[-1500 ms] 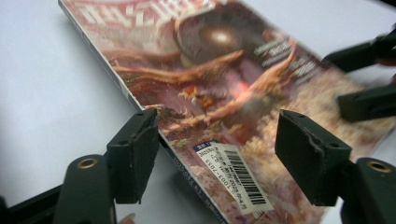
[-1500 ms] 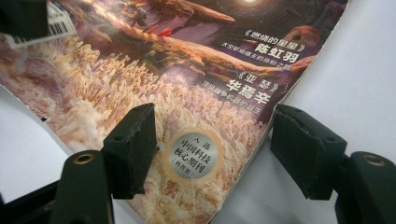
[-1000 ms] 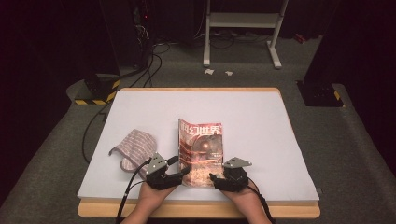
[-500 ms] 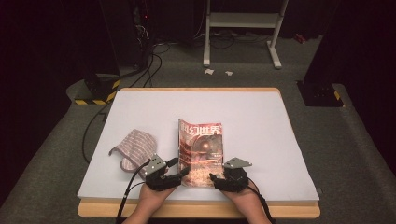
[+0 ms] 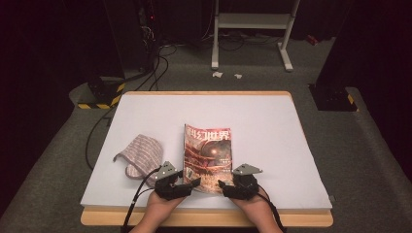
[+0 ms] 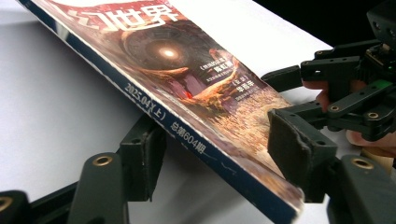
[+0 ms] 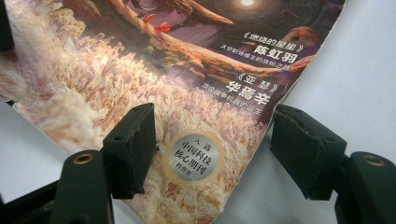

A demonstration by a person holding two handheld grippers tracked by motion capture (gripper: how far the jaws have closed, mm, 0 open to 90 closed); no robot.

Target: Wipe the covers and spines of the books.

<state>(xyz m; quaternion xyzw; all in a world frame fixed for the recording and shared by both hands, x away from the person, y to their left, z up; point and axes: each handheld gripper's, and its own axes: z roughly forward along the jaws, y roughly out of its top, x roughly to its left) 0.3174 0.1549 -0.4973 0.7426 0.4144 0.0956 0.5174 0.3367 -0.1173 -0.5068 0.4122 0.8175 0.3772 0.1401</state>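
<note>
1. The left gripper has just been closing its jaws a little around the magazine, whose spine corner sits between them.
2. In the left gripper view one pad lies on the cover and the other below the spine; contact can't be confirmed.

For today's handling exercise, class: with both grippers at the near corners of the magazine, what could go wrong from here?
1. The left gripper straddles the magazine spine corner, jaws just closing, not clamped; lifting now could let it slip.
2. The right gripper stands open over the cover's corner; closing there might crease the thin cover.
3. The striped cloth lies close beside the left gripper's cable, which might snag it.
</note>
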